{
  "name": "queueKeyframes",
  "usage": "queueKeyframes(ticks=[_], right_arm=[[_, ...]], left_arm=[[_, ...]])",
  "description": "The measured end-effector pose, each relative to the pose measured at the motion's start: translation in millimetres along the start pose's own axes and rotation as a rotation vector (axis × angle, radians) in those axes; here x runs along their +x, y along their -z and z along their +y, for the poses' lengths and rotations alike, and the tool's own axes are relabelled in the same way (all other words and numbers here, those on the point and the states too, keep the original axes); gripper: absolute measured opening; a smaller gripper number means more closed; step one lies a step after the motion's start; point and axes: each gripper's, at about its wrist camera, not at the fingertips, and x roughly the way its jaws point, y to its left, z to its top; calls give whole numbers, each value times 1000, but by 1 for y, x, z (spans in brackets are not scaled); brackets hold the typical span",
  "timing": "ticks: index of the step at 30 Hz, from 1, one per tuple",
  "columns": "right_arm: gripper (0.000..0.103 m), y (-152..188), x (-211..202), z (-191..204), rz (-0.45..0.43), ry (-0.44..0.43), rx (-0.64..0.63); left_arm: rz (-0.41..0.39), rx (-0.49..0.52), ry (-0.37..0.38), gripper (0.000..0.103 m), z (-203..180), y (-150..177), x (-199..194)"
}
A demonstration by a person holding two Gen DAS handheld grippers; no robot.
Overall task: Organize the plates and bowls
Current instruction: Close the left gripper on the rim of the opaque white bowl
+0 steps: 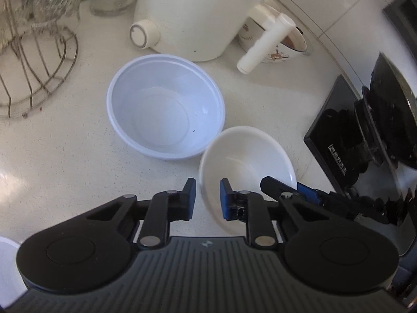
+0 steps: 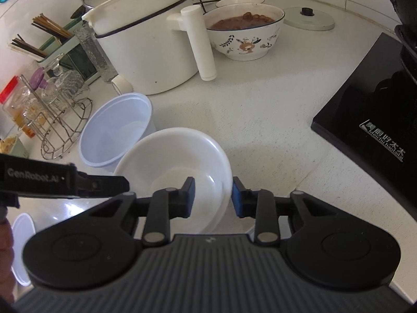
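Observation:
A white ceramic bowl (image 1: 245,156) (image 2: 177,154) sits tilted on the pale counter, beside a larger bluish-white plastic bowl (image 1: 166,109) (image 2: 114,130). My left gripper (image 1: 207,195) is shut on the white bowl's left rim, one pad inside and one outside. In the right wrist view it reaches in from the left (image 2: 125,182). My right gripper (image 2: 213,195) straddles the bowl's right rim. Its outer pad is at the rim and its inner pad still stands off the wall. In the left wrist view the right gripper (image 1: 286,185) shows at the bowl's far side.
A white electric pot (image 2: 146,47) with a long handle (image 2: 202,47) stands behind the bowls. Next to it is a patterned bowl of brown food (image 2: 245,39). A black induction cooker (image 2: 370,120) lies to the right, a wire rack (image 1: 34,65) to the left. A plastic lid (image 2: 22,247) lies near a hand.

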Motion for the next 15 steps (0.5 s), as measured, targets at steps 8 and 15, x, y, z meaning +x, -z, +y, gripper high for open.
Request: queueKeyframes(ticks=[8,15], right_arm=[[30,1,-5,2,1,-42,26],[30,2,-26,11,-16,-67,33]], left_arm=[[-16,-7,4,23,4,1,-11],[-37,9,4,23,1,6,-40]])
